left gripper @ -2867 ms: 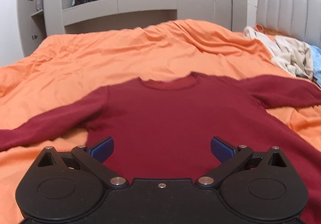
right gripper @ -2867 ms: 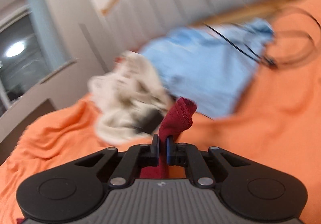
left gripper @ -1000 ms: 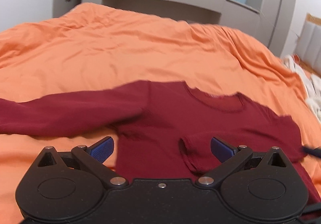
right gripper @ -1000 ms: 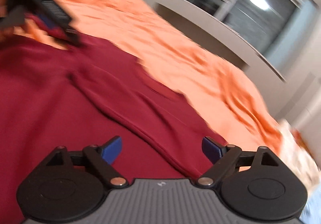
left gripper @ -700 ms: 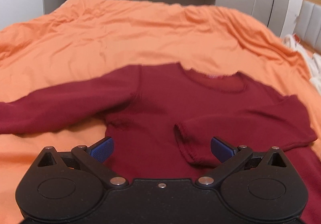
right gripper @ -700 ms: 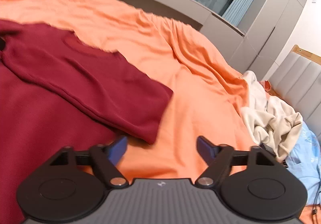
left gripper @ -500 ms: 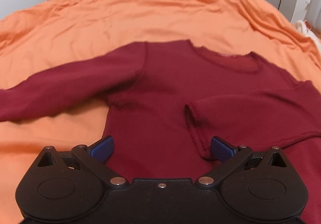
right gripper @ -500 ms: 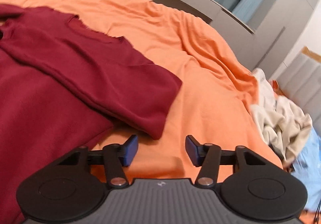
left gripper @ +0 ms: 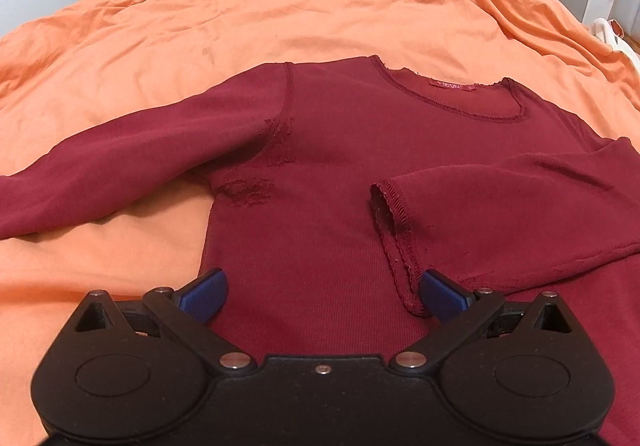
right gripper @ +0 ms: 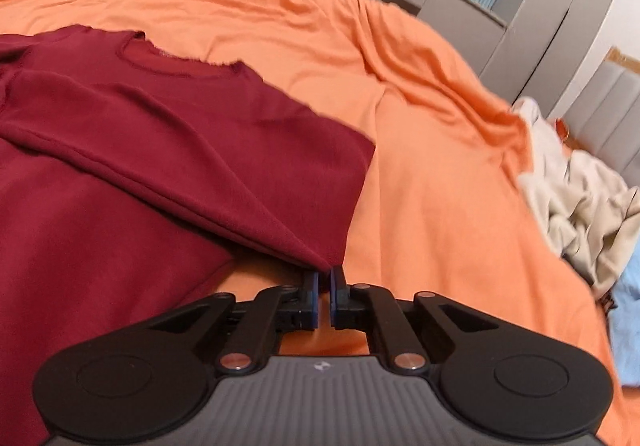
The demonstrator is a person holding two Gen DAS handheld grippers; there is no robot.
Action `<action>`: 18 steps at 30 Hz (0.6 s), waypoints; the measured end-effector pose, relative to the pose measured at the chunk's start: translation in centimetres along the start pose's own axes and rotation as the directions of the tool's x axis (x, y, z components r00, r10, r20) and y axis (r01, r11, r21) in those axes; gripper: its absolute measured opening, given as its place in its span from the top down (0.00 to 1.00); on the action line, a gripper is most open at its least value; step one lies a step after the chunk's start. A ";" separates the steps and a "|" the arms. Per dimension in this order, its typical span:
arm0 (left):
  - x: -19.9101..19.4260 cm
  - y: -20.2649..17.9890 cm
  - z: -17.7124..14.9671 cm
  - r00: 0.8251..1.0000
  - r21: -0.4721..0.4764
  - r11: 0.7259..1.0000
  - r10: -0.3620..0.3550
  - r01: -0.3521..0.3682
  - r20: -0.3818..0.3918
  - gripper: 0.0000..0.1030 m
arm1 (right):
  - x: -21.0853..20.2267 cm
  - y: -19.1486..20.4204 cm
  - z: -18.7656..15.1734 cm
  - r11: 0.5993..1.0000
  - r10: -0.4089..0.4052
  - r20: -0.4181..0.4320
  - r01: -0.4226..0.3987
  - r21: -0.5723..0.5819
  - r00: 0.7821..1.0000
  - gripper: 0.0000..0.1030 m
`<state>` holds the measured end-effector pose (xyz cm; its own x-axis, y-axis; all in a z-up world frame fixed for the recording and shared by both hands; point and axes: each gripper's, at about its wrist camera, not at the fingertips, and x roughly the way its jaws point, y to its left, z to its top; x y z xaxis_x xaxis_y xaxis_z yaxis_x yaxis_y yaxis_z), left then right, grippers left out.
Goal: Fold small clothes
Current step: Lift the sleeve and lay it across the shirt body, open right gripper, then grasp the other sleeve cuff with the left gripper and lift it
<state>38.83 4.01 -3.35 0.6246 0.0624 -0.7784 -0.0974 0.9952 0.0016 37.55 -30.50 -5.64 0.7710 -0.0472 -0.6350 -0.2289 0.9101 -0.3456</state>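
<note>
Right gripper (right gripper: 324,286) had just closed, empty, beside the folded sleeve (right gripper: 224,166); left gripper (left gripper: 320,296) hung wide open over the shirt (left gripper: 332,150), other sleeve unfolded.

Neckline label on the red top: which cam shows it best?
Left wrist. The neckline label sits sharp and unobstructed inside the collar of the red top. In the right wrist view the collar is blurred and the label cannot be made out.
</note>
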 end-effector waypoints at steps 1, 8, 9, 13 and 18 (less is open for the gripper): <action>0.0 -0.1 0.0 1.000 0.003 1.000 0.001 -0.001 -0.001 0.00 | -0.1 0.2 0.0 1.000 -0.006 0.003 0.006 -0.008 1.000 0.95; -0.3 0.1 0.1 1.000 -0.002 1.000 -0.006 0.006 0.006 0.00 | -0.9 -0.2 -0.1 0.999 0.029 0.012 -0.029 0.027 1.000 0.72; -0.5 0.2 0.2 1.000 -0.008 1.000 -0.010 0.010 0.012 0.00 | -1.1 -0.4 0.0 0.999 0.029 0.017 -0.029 0.036 0.999 0.64; -1.9 1.0 0.3 0.998 -0.051 0.998 -0.036 0.038 0.042 0.01 | -2.0 -1.0 0.2 0.997 0.036 0.032 -0.037 0.060 0.999 0.36; -4.7 3.6 0.5 0.993 -0.101 0.993 -0.048 0.059 0.103 0.01 | -3.6 -1.6 0.2 0.995 0.039 0.072 -0.045 0.089 0.997 0.09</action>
<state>35.98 7.36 0.61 0.7052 0.0217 -0.7086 -0.1383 0.9846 -0.1074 35.25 -31.74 -2.61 0.8023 0.0176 -0.5966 -0.2096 0.9442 -0.2541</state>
